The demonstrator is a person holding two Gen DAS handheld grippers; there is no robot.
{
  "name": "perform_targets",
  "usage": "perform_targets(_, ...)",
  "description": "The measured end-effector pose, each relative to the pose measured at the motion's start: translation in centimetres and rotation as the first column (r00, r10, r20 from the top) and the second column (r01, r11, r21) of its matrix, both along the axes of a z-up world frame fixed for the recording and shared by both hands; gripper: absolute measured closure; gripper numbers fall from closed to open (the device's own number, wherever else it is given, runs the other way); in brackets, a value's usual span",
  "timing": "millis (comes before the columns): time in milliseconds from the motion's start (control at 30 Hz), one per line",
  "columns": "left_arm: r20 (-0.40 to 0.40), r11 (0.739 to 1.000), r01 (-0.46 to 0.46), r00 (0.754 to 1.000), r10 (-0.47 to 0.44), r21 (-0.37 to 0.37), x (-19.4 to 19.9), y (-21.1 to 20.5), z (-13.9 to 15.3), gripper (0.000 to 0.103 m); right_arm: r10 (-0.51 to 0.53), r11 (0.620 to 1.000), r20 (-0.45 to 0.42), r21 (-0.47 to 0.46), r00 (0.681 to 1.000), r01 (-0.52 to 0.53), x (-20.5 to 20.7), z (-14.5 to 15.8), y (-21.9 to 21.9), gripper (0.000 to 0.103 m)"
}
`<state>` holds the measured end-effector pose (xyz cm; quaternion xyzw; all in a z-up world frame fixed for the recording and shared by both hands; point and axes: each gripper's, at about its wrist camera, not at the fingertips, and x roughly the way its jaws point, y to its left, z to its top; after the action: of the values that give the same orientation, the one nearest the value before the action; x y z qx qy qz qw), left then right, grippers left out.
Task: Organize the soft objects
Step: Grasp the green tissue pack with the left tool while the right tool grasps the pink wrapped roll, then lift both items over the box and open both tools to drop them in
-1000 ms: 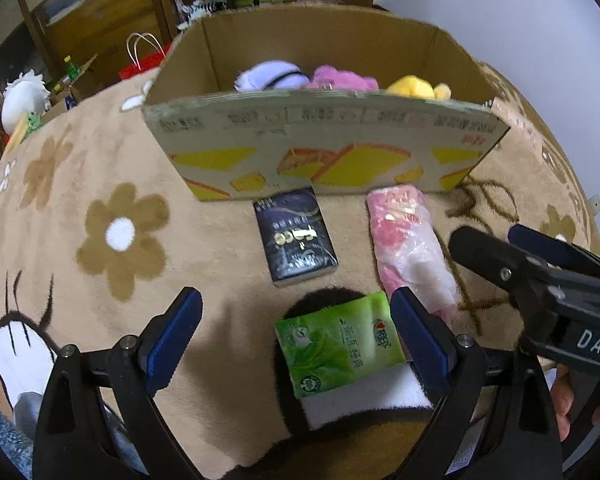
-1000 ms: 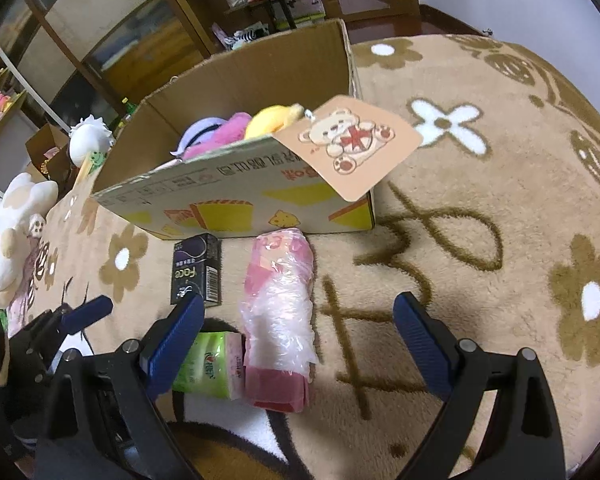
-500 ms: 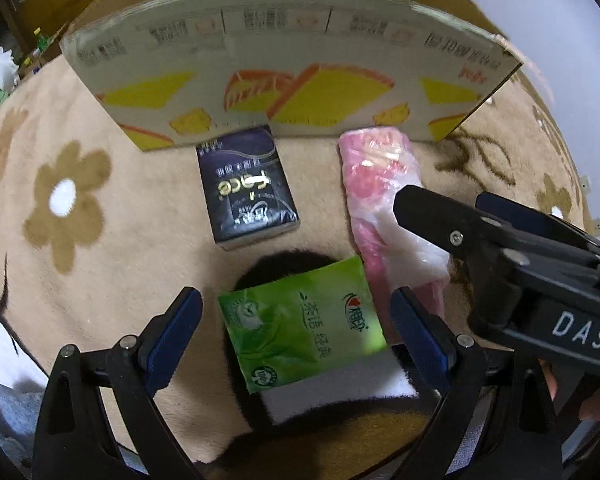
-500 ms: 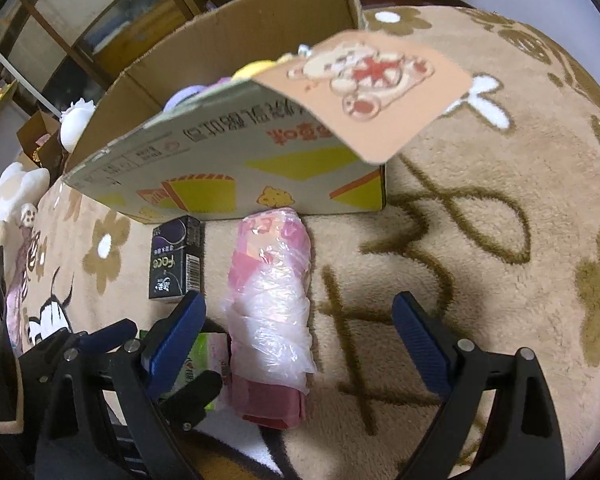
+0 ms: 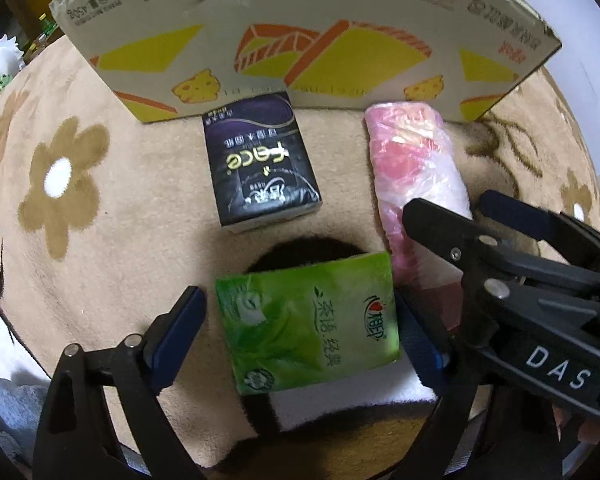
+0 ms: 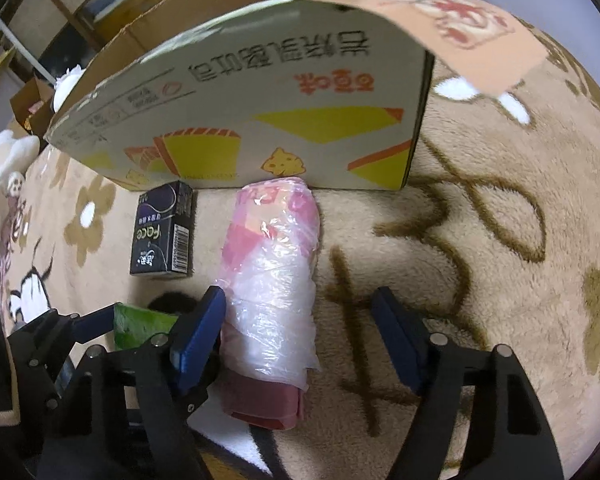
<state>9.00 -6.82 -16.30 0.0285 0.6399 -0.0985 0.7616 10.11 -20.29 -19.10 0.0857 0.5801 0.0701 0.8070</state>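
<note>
The green tissue pack (image 5: 312, 320) lies flat on the flowered rug (image 5: 100, 248) between the fingers of the left gripper (image 5: 300, 340), which are closing with both pads just beside its edges, not yet pressing. The right gripper (image 6: 300, 340) is closing around the pink plastic-wrapped roll (image 6: 272, 280); its left finger (image 6: 198, 336) is at the wrap, the right one apart. Beyond lie a dark tissue pack (image 5: 256, 164) and the cardboard box (image 5: 300, 32).

- A home, likely a living room or bedroom.
- Plush flower-patterned carpet (image 6: 500, 240) covers the floor.
- Far left: wooden shelving (image 6: 60, 12) and a white stuffed toy (image 6: 4, 156).
</note>
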Motion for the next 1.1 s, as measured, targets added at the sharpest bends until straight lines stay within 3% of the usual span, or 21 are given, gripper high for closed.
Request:
perform_targets(167,0.017,0.999,0.014,1.0,-0.015,0.048,-1.1,-1.5,-0.5,0.026,0.035,0.999,0.003,0.007,0.999,-0.035,-0.1,0.0,1.1,0.05)
perform_targets(200,0.018,0.999,0.012,1.0,-0.013,0.049,-1.2,-1.6,-0.4,0.029,0.045,0.999,0.0,0.028,0.999,-0.045,0.0,-0.1,1.2,0.061)
perform_targets(267,0.02,0.999,0.005,1.0,-0.006,0.038,-1.4,-1.1,-0.3,0.029,0.054,0.997,-0.007,0.059,0.999,-0.053,0.0,-0.2,1.4,0.064)
perform_targets(333,0.026,1.0,-0.003,1.0,0.002,0.026,-1.3,-0.8,-0.1,0.029,0.063,0.997,0.007,0.048,0.998,-0.063,-0.1,-0.1,1.9,0.078)
perform_targets(433,0.07,1.0,0.007,0.998,-0.009,0.03,-1.5,-0.9,0.7,0.029,0.076,0.996,0.044,0.033,0.996,-0.078,-0.5,1.1,2.3,0.086)
perform_targets(700,0.22,0.997,0.021,0.975,-0.038,0.076,-2.7,-1.3,4.3,0.029,0.068,0.997,0.107,0.02,0.992,-0.071,-2.0,3.8,1.8,0.087)
perform_targets(933,0.373,0.997,-0.033,0.928,0.004,0.072,-3.7,-0.4,9.0,0.03,0.051,0.997,0.226,0.04,0.973,-0.061,-4.2,8.5,0.1,0.088)
perform_targets(1100,0.453,0.997,-0.029,0.891,-0.005,0.067,-3.2,0.2,11.6,0.03,0.026,0.997,0.337,0.058,0.941,-0.048,-5.4,12.5,-1.6,0.088)
